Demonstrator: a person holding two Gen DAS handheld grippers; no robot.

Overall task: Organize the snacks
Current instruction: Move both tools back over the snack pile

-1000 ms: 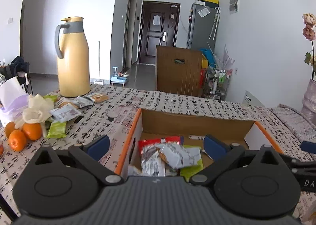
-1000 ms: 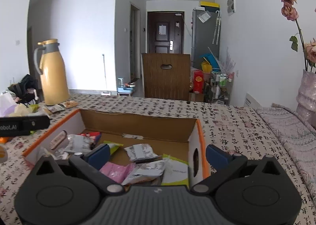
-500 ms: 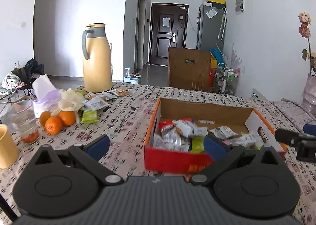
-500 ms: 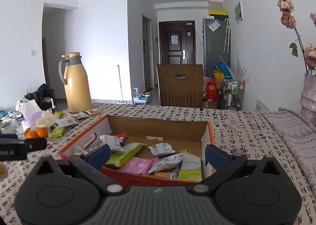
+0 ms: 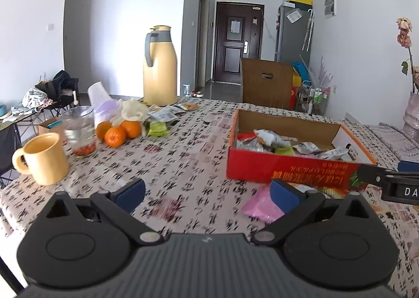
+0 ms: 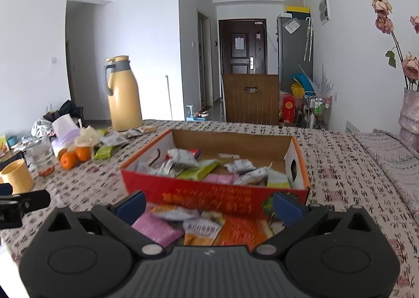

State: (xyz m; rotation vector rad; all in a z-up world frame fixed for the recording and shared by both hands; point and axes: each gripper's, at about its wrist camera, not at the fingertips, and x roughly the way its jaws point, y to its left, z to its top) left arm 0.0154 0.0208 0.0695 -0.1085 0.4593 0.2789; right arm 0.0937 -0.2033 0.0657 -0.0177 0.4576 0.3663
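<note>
Table (image 5: 183,167): bare cloth between mug (image 5: 43,158) and box (image 6: 214,193), room to move there. Box sits right of centre, long axis across the table, red printed side facing the grippers, packets (image 6: 199,167) heaped inside. More packets (image 6: 188,227) lie loose against its near wall, pink one (image 5: 259,205) leftmost. Left gripper (image 5: 207,194) spread wide, empty, over bare cloth. Right gripper (image 6: 209,205) spread wide, empty, straddling the loose packets.

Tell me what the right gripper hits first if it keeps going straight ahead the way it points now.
Probably the loose snack packets lying between the open right gripper fingers, then the red front wall of the snack box just behind them. Depth is hard to judge.
</note>
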